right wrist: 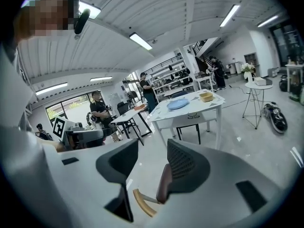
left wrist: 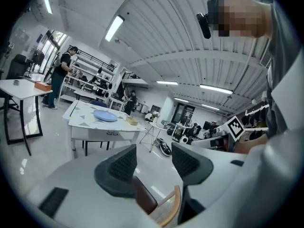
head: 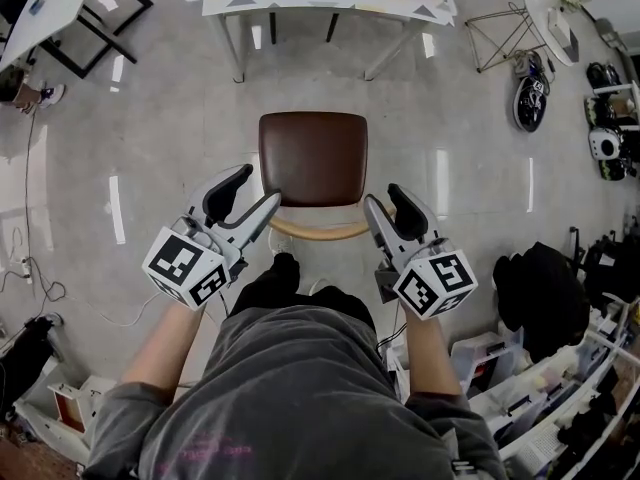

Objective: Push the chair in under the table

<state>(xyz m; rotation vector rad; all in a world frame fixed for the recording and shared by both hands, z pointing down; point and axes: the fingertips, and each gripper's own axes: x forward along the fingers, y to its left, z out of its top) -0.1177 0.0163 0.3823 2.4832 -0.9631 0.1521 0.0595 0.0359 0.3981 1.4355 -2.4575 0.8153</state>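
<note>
Chair (head: 313, 158): stands on the floor, short of the worktop (head: 330, 3), not under it.
Left hand-held gripper (head: 255, 196): at the left end of the backrest (head: 318, 232), jaws apart, empty.
Right hand-held gripper (head: 386, 200): at the right end, jaws apart, empty.
Facing: seat toward the worktop, backrest lying crosswise.
Worktop: blue plate (left wrist: 105, 115), tan box (left wrist: 131, 121), contents unclear.

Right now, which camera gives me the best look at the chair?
The head view: the chair shows whole from above, brown seat and curved wooden back, standing clear of the table. Each gripper view catches only a sliver of seat and back between its jaws.
</note>
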